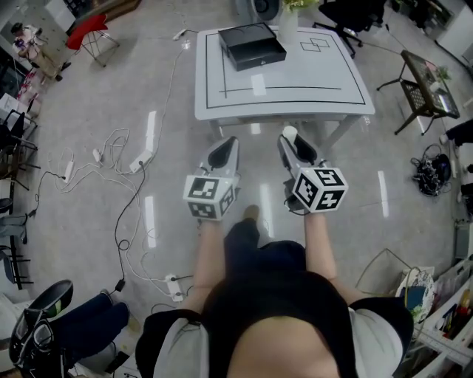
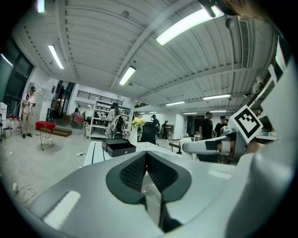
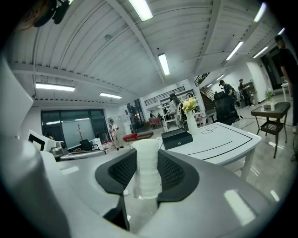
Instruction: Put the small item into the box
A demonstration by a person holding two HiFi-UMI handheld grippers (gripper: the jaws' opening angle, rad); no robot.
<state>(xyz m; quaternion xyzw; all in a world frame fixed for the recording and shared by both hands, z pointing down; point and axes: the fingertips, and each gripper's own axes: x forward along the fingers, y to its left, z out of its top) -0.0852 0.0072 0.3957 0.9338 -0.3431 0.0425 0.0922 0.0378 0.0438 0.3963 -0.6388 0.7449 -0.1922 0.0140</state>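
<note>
A black open box (image 1: 251,44) sits on the far left part of the white table (image 1: 295,92), with a white vase (image 1: 288,21) beside it. Both grippers are held in the air short of the table's near edge. My right gripper (image 1: 290,137) is shut on the small item (image 3: 147,169), a white ribbed roll standing upright between the pads. The roll's tip (image 1: 290,132) shows in the head view. My left gripper (image 1: 224,150) is shut, its pads (image 2: 138,168) meeting with nothing between them. From both gripper views the box (image 2: 118,147) (image 3: 177,138) lies well ahead.
Cables and power strips (image 1: 140,161) trail over the floor at the left. A red chair (image 1: 89,33) stands at the far left, and a black side table (image 1: 425,88) at the right. An office chair (image 1: 355,15) is behind the table. People stand in the background.
</note>
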